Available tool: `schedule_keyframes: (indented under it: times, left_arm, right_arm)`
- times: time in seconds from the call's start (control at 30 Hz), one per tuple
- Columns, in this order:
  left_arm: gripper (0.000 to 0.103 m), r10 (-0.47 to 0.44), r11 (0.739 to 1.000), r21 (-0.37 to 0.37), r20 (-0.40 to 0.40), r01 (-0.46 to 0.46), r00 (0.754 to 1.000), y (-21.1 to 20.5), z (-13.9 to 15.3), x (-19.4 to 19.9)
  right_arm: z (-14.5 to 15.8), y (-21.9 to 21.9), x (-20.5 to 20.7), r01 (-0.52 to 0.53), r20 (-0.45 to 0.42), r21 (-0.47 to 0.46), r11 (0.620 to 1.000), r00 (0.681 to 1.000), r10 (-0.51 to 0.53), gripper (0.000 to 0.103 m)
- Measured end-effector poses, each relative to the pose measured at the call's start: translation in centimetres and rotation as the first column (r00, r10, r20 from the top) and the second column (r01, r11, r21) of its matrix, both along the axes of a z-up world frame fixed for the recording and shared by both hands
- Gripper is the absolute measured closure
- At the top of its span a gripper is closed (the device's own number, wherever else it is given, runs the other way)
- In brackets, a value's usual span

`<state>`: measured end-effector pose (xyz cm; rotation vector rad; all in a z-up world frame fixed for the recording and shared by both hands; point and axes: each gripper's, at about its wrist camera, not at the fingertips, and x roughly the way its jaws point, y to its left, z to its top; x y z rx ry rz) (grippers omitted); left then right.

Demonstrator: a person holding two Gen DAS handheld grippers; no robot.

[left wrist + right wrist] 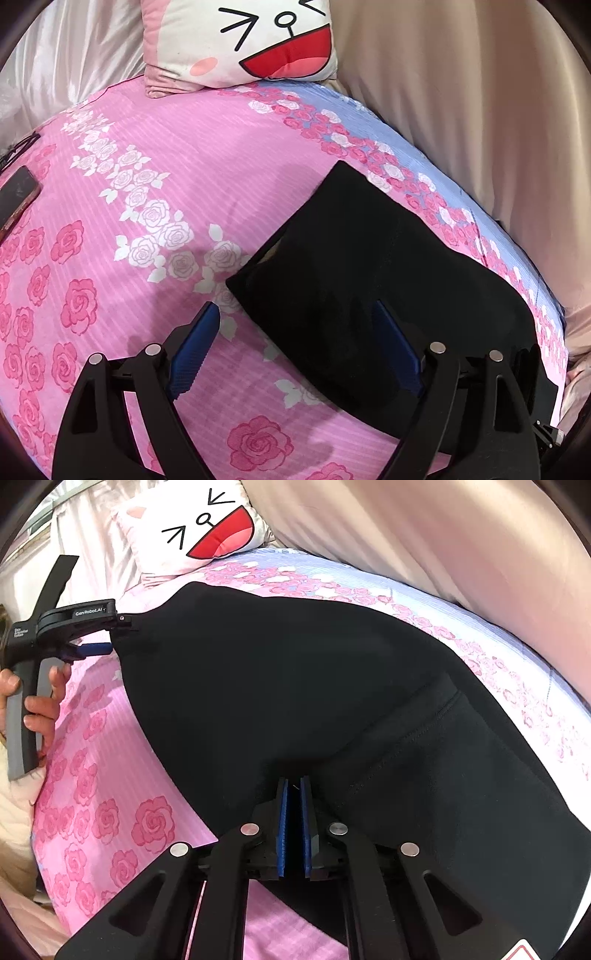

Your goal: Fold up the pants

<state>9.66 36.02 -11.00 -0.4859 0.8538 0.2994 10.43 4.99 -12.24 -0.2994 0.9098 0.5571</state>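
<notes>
A dark phone [16,201] is cut off by the left wrist view's edge.

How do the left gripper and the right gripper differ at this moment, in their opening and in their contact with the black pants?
The left gripper is wide open, while the right gripper is nearly shut. The left gripper's fingers straddle the edge of the black pants and clamp nothing, while the right gripper's pads pinch a fold of that fabric. Both have blue ribbed pads and black arms, above the pink floral bedsheet.
</notes>
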Motion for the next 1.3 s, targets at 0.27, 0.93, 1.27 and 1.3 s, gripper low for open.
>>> schedule_keyframes:
  times: [0.27,0.93,1.27,1.3]
  left_arm:
    - [0.023,-0.012,1.000,0.026,-0.023,0.013,1.000,0.1,-1.0,1.0]
    - [0.074,-0.080,0.996,0.027,-0.045,0.082,0.996,-0.9,-0.7,3.7]
    - [0.085,-0.109,0.994,-0.010,0.014,0.110,0.994,-2.8,2.2,3.1]
    - [0.085,-0.124,0.992,-0.009,0.034,0.125,0.992,-3.6,3.1,3.0]
  right_arm:
    - [-0.2,0.0,0.5,0.016,-0.009,0.021,1.000,1.000,-0.016,0.098]
    - [-0.1,6.9,-14.2,-0.504,-0.171,0.368,0.781,0.789,0.590,0.046]
    - [3.8,-8.2,-9.6,-0.051,-0.036,0.319,0.946,0.997,0.065,0.027]
    - [4.2,-10.2,-9.4,0.005,-0.026,0.348,0.937,1.000,0.004,0.027]
